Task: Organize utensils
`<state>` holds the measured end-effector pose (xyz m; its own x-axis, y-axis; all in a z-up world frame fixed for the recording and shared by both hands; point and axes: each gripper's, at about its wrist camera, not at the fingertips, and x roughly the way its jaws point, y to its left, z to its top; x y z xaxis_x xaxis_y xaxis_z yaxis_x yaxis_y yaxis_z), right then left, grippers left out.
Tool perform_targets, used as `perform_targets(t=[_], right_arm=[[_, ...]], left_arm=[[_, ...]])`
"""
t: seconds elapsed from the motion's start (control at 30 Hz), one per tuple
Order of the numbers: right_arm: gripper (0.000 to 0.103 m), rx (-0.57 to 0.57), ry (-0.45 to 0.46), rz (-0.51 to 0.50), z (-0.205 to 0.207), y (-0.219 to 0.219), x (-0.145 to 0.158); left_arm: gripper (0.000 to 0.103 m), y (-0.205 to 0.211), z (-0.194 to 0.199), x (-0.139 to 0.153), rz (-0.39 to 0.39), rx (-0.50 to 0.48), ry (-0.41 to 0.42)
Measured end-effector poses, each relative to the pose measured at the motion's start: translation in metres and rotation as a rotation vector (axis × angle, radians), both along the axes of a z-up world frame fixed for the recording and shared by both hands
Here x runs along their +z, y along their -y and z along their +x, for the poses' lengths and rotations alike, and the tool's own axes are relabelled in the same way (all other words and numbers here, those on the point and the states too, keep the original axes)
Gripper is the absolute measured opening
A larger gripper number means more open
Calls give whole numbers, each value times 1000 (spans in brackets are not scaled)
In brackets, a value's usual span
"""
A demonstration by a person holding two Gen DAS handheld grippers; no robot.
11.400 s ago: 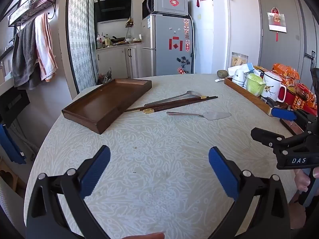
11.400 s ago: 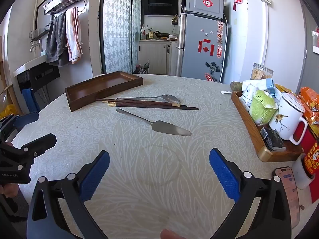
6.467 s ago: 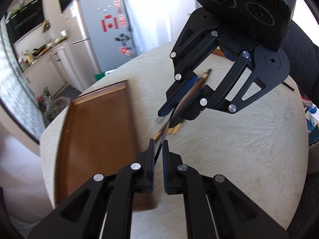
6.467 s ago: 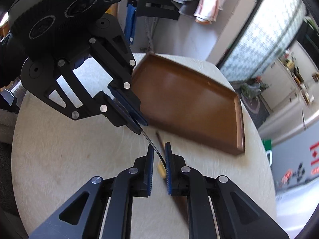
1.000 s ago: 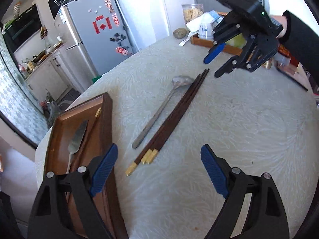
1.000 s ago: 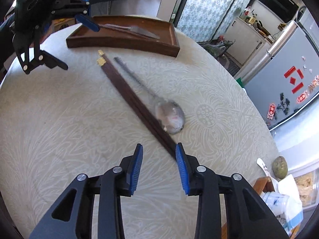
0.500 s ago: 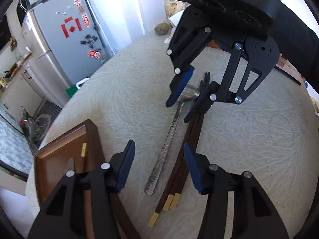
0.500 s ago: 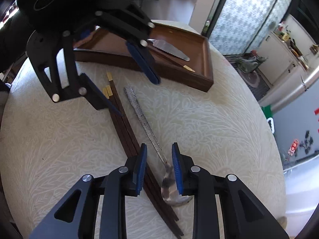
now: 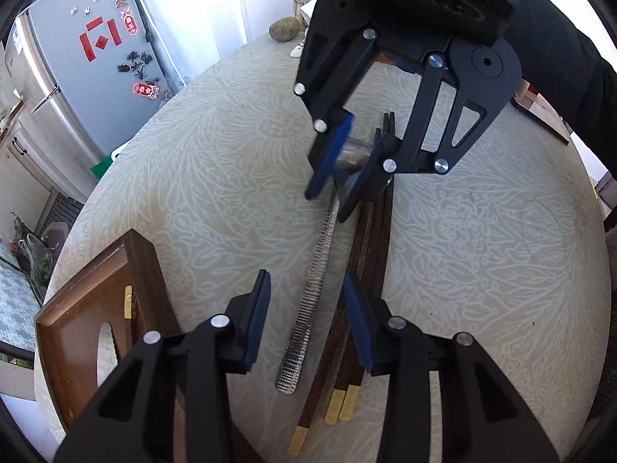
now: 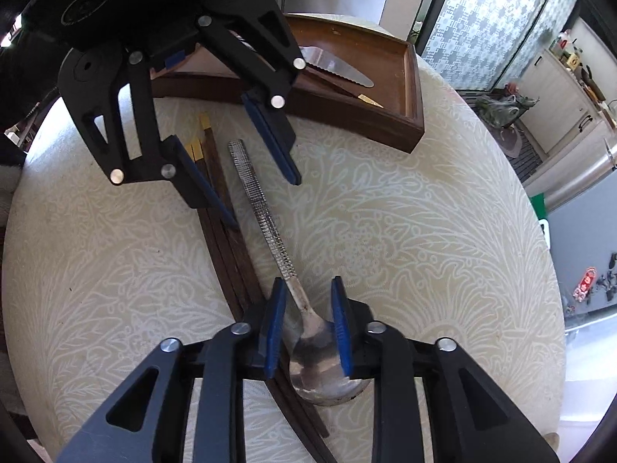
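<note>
A long metal spoon (image 9: 314,289) lies on the round table beside dark wooden chopsticks (image 9: 364,254) with gold ends. My left gripper (image 9: 306,322) is open, its blue pads on either side of the spoon's textured handle end. My right gripper (image 10: 306,328) is open, its pads straddling the spoon's neck and bowl (image 10: 320,362). The chopsticks (image 10: 227,239) run just left of the spoon. The brown wooden tray (image 10: 358,123) holds a serrated cake server (image 10: 335,67) and a gold-tipped chopstick. Neither gripper touches the spoon as far as I can tell.
The tray (image 9: 77,332) sits at the table's left edge in the left wrist view. A fridge (image 9: 88,58) stands beyond the table. A stone-like object (image 9: 283,29) lies at the far rim. A second tray edge shows at the far right (image 9: 540,108).
Both grippers have come lower and closer over the spoon, one at each end. The right gripper's pads now flank the spoon bowl; the left's flank the handle.
</note>
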<state>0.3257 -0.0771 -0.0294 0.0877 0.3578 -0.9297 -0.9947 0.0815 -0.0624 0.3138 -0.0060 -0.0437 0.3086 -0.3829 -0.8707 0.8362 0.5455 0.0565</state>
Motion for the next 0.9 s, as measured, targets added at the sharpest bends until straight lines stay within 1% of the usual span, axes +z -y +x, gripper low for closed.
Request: perform_targets(t=[0.03, 0.1, 0.13, 0.17, 0.2, 0.23, 0.27, 0.3, 0.33, 0.37, 0.4, 0.43, 0.47, 0.5, 0.53, 0.57, 0.63, 0.73, 0.8, 0.83, 0.87, 0.9], right_arm=[[15, 2, -1, -1, -1, -2, 0], [8, 10, -12, 2, -2, -1, 0], [7, 9, -12, 9, 0, -3, 0], [6, 9, -27, 20, 1, -3, 1], [6, 13, -24, 23, 2, -4, 1], [6, 16, -20, 20, 1, -4, 1], [6, 18, -22, 21, 1, -4, 1], [6, 16, -23, 27, 0, -4, 2], [6, 17, -22, 34, 0, -3, 3], [6, 16, -20, 42, 1, -2, 5], [5, 17, -20, 49, 1, 0, 7], [5, 15, -18, 52, 1, 1, 8], [5, 16, -17, 45, 1, 2, 7], [5, 15, -13, 39, 1, 1, 6], [5, 14, -11, 37, 1, 2, 5], [5, 14, -18, 42, 2, 4, 5], [5, 14, -21, 58, 1, 5, 8], [5, 16, -31, 79, 0, 8, 13], [5, 21, -37, 89, -1, 9, 15], [5, 21, -37, 90, -2, 10, 15], [5, 20, -30, 84, -1, 10, 14], [3, 19, -27, 81, -1, 10, 14]], left_arm=[[42, 0, 1, 0, -3, -3, -7], [42, 1, 4, -1, -8, -5, -12], [42, 1, 5, -1, -9, -4, -19], [39, 1, 6, -1, -10, -5, -20], [35, 1, 7, -1, -13, -8, -20], [27, 0, 8, -1, -14, -1, -15], [12, 0, 11, 0, -13, 7, -6], [10, -2, 14, 1, -23, 13, -1], [12, -4, 17, 4, -51, 18, -19], [13, -5, 19, 5, -56, 18, -23], [13, -4, 20, 5, -39, 15, -15], [16, -2, 21, 5, -24, 10, -10], [29, -1, 21, 5, -21, 6, -8], [38, 0, 21, 5, -17, 3, 3], [56, 2, 21, 6, -10, -1, 23], [67, 4, 21, 6, -5, -9, 44], [68, 7, 23, 3, 21, -16, 67], [68, 11, 23, -3, 67, -30, 73], [66, 13, 24, -3, 52, -35, 72], [49, 13, 26, -3, 49, -32, 68], [21, 14, 27, -5, 62, -32, 83], [18, 14, 28, -7, 74, -27, 89]])
